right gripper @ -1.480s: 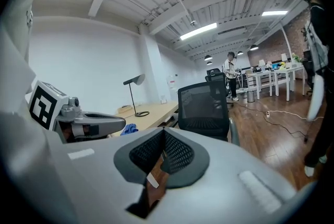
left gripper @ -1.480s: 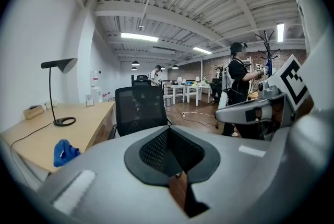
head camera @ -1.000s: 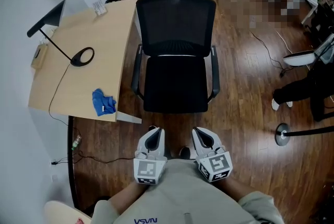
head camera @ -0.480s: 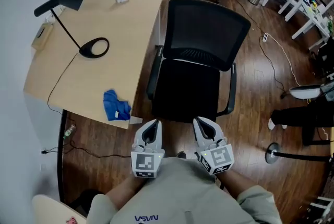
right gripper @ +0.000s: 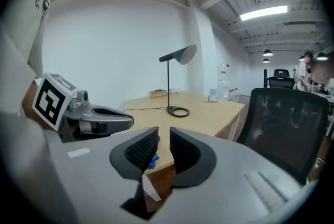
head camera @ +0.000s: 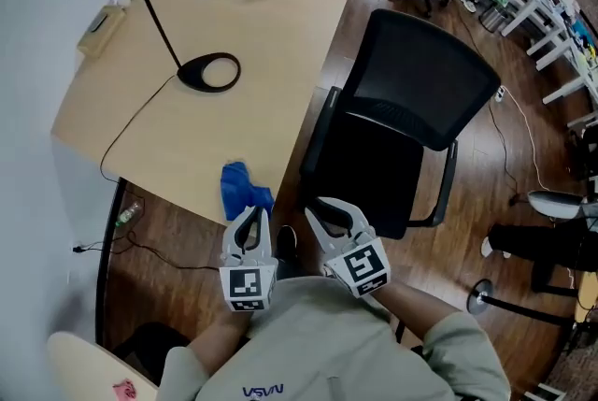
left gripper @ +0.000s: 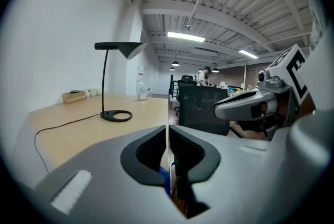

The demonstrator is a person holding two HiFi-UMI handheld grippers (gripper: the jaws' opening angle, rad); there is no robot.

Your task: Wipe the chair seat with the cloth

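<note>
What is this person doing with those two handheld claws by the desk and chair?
A person holds a two-jaw gripper in each hand, both aimed toward a blue cloth lying at the near edge of the desk, beside a black office chair. The left gripper is shut. The right gripper has just been opening its jaws, with nothing between them. Neither holds the cloth yet, so wiping the chair seat has not begun.
</note>
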